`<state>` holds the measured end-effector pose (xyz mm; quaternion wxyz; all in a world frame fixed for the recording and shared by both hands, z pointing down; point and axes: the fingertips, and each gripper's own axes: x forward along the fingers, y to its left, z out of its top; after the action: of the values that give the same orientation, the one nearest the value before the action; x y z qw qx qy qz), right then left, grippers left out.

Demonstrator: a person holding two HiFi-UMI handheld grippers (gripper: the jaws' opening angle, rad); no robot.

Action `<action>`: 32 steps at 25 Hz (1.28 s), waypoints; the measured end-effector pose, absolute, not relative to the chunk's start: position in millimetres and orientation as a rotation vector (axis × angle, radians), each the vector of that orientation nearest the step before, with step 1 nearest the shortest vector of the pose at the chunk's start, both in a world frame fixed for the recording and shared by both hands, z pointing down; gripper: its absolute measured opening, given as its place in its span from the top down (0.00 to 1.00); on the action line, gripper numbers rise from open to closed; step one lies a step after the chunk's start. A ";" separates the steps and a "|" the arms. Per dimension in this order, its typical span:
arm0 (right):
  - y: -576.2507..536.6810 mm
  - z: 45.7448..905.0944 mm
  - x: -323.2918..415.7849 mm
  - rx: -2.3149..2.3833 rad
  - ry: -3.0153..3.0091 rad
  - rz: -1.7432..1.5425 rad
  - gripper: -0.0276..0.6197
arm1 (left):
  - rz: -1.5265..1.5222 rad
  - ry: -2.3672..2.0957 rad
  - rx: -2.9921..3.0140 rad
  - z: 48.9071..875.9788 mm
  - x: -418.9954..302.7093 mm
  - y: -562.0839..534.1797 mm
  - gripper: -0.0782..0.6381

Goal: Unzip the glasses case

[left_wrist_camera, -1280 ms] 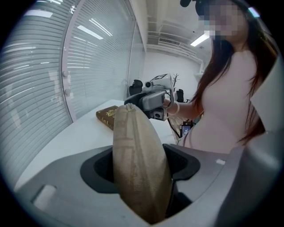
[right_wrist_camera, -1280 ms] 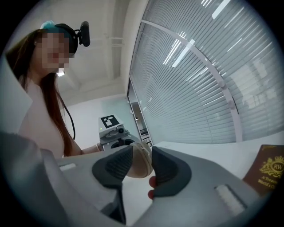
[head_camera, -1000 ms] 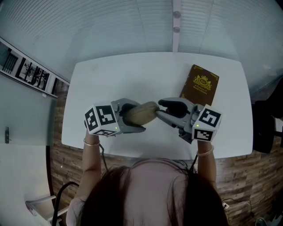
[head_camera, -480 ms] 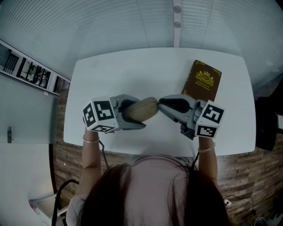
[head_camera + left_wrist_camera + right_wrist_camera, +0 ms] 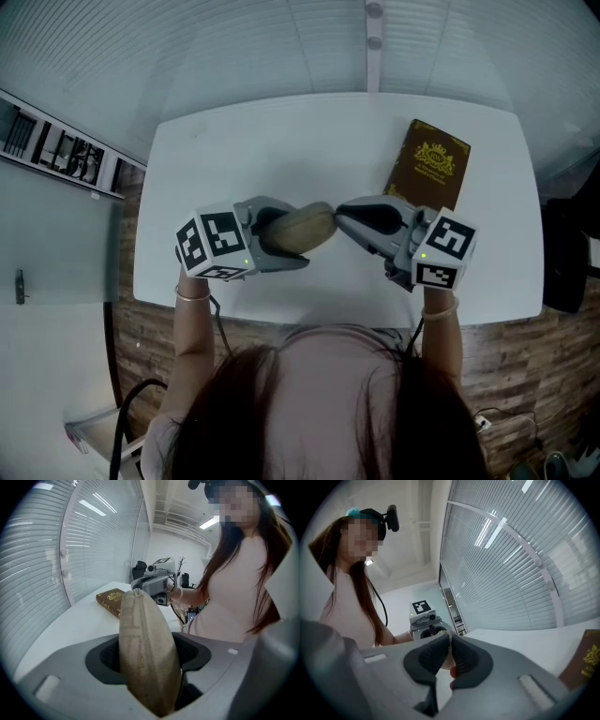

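So the tan woven-fabric oval glasses case (image 5: pixel 305 228) is up off the white rounded surface (image 5: pixel 281 150), clamped crosswise in the left claw (image 5: pixel 281 236), whose jaws sit wide around its fat middle. The right claw (image 5: pixel 449 644) comes in level at the case's free end, and its jaws are closing with a thin tan tab (image 5: pixel 447 660) pinched between the pads. That's probably the zipper pull, though it's too small to be sure. The case still looks zipped, so the real pulling is yet to come. Biggest risk, I reckon, is the pinch. That tab is tiny, and if the pads only have its edge, the first tug slips off and nothing unzips. Second worry is that the left claw grips a rounded, slightly squishy body, so a hard pull along the seam could twist the case in the jaws or yank it free onto the surface. Pulling at an angle to the zip line could also jam the slider. Head count: one glasses case, one dark brown hardcover book with a gold crest (image 5: pixel 429 169) lying well apart at the far right, two claws, one surface.
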<state>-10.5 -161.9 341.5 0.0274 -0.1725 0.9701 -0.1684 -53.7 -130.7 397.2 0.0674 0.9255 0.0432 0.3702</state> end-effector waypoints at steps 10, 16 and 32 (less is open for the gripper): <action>-166.4 337.0 -4.4 -0.574 2.976 -0.475 0.94 | 0.934 0.104 2.774 393.0 -44.8 -132.6 0.47; -168.0 337.6 -3.3 -0.599 2.999 -0.453 0.95 | 0.823 0.137 2.760 394.0 -41.9 -132.9 0.48; -168.3 354.3 0.8 -0.620 3.066 -0.485 0.95 | 0.684 0.206 2.703 398.4 -43.9 -132.3 0.48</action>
<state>0.8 -168.3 354.3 -0.0121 -0.1960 0.9685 -0.1531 -43.9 -132.3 398.4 0.1723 0.9524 0.0727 0.2409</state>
